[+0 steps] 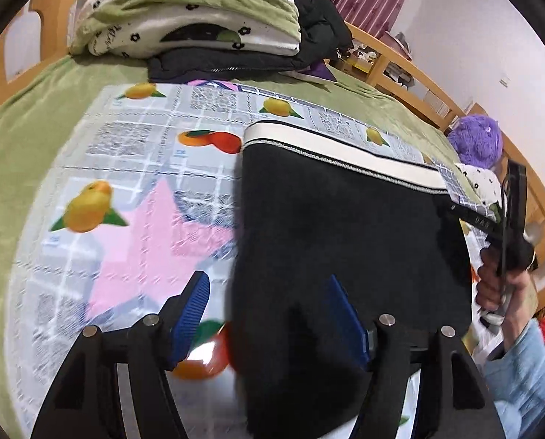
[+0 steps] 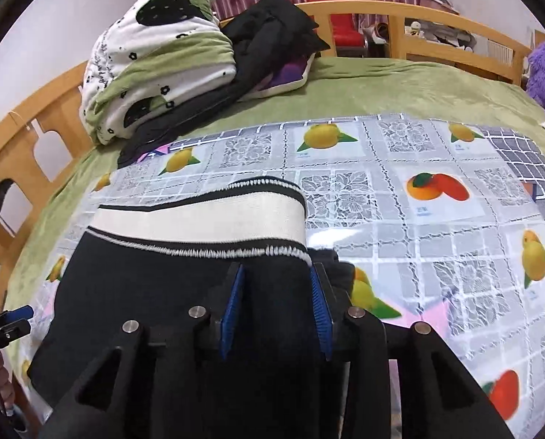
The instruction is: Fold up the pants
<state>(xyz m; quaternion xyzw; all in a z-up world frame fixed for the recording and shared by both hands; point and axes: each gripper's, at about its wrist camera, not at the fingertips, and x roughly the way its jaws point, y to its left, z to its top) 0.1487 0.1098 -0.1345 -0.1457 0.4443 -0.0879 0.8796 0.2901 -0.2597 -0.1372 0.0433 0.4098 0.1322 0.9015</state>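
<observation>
On the bed's fruit-print cloth (image 2: 436,168), black pants (image 2: 170,292) lie folded flat, waistband (image 2: 199,219) away; L tongs (image 1: 268,314) & R tongs (image 2: 276,303) both released, parted above fabric, prob. letting fold settle.

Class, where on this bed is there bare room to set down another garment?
Free: the fruit-print cloth right of the pants, and the green blanket between that cloth and the footboard. Crowded: the far left corner, under the quilt and dark clothes.
</observation>
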